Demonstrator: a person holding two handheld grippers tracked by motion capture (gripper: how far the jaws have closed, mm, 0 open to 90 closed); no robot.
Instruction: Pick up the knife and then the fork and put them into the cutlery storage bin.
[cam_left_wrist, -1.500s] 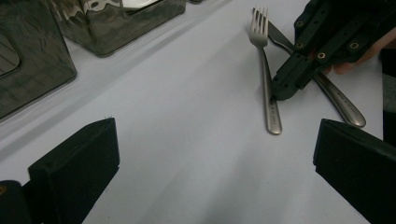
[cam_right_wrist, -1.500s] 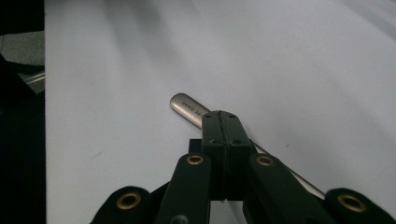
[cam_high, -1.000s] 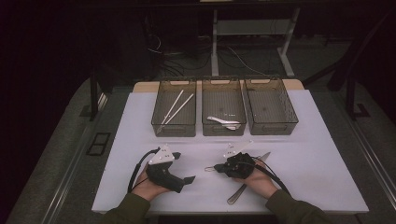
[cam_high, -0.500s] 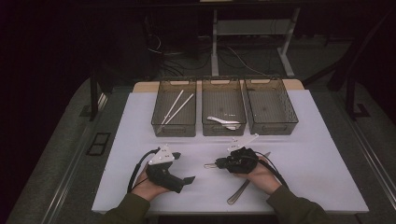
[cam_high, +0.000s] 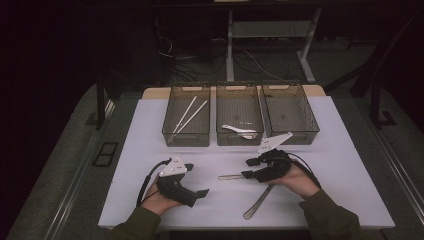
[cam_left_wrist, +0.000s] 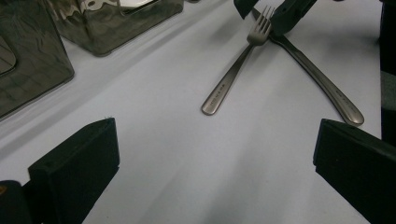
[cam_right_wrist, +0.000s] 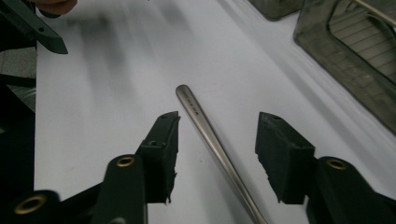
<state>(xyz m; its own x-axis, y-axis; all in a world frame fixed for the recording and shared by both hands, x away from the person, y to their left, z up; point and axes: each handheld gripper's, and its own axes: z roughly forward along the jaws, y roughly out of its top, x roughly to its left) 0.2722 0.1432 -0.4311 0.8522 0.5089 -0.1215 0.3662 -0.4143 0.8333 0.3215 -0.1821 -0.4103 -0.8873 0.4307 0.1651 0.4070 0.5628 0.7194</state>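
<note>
Right gripper (cam_right_wrist: 215, 154) spread astride fork (cam_right_wrist: 205, 128) handle near middle tray (cam_high: 239, 114); may skid off thin metal if closed off-centre.

Two handheld black grippers, the left gripper (cam_high: 200, 192) and the right gripper (cam_high: 248, 168), each carry a grey three-cornered plate, a trailing black cable, blocky black jaws and brass-coloured pivot rivets, gripped by a person in dark olive sleeves (cam_high: 330, 217).
</note>
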